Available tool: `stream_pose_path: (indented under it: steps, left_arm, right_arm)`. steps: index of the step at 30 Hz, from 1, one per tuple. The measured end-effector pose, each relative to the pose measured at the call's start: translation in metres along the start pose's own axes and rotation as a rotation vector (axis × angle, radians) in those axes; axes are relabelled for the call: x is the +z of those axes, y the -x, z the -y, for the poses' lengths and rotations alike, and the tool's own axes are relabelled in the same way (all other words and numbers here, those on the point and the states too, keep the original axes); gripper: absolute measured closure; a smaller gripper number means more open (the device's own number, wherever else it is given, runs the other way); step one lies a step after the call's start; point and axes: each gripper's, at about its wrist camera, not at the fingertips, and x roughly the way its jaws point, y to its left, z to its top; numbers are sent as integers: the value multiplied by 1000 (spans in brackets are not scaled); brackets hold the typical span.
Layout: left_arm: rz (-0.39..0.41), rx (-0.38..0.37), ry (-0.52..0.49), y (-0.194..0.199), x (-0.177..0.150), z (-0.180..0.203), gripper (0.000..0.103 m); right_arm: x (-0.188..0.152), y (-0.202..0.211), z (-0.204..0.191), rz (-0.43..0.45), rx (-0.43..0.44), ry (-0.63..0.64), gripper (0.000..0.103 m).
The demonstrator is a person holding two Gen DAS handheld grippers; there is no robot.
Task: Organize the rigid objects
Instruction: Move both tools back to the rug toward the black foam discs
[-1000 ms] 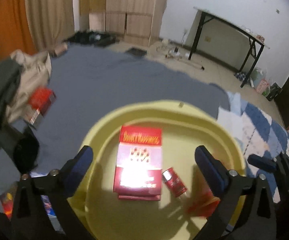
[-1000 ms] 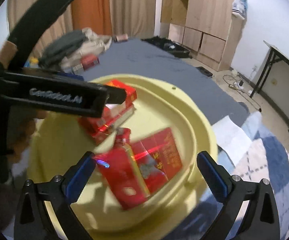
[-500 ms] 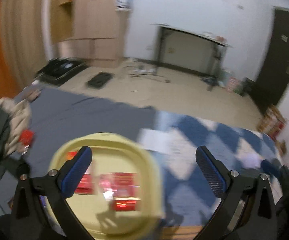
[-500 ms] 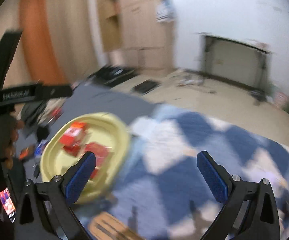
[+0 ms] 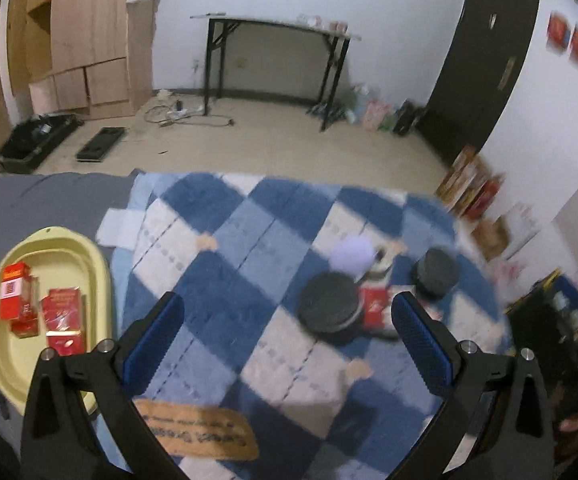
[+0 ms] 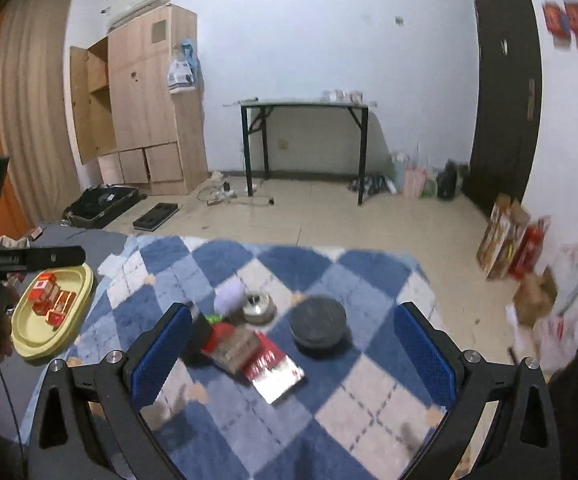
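Observation:
A yellow tray (image 5: 55,242) at the left holds several red boxes (image 5: 64,314); it shows small in the right wrist view as the tray (image 6: 85,280). On the blue checked blanket (image 5: 225,264) lie two black round tins (image 5: 331,308), a red box (image 5: 374,306) and a pale purple ball (image 5: 351,255). In the right wrist view a red and silver box (image 6: 255,354) lies between a black tin (image 6: 319,322) and a small metal tin (image 6: 257,306). My left gripper (image 5: 287,336) and right gripper (image 6: 293,346) are both open and hold nothing, above the blanket.
A brown mat (image 5: 199,434) lies at the blanket's near edge. Beyond are bare floor, a black-legged table (image 6: 303,106), a wooden cabinet (image 6: 141,96), a dark door (image 6: 501,92) and cartons (image 6: 507,236) by the right wall. A hand with the left gripper's handle (image 6: 25,258) is at the left.
Both views have swung right, away from the yellow tray, which was right under the grippers a second ago. The blanket with the tins and box now lies ahead.

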Motion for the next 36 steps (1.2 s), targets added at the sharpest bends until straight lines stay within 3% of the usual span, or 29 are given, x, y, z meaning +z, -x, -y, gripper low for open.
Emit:
stream_pose_path:
  steps: [6,8,12,16,20,27,36]
  left_arm:
    - [-89,-25,53,-39,-25,8,0]
    - [-111,-6,38,-50,-29,12,0]
    - [-120,-12,24,-59,-31,13,0]
    - [-144,-70,61,-70,-33,14,0]
    - [-152,-33,-4,-79,-37,26,0]
    - [-172,-55,-4,-84,-43,32,0]
    - [-163,-35,9,-83,-42,27,0]
  right_arm:
    - [-16,-52,15,-170,96,-72,0]
    - [-14,-69,18,-201,74,-57,0]
    - [-9,-87,33,-180,73,-119,0]
    - [-13,-111,43,-185,66,-158,0]
    - [-25,-129,40,-201,58,-170,0]
    - [-45,-126,30,-220,56,-125,0]
    - [-46,-128,36,-221,56,-138,0]
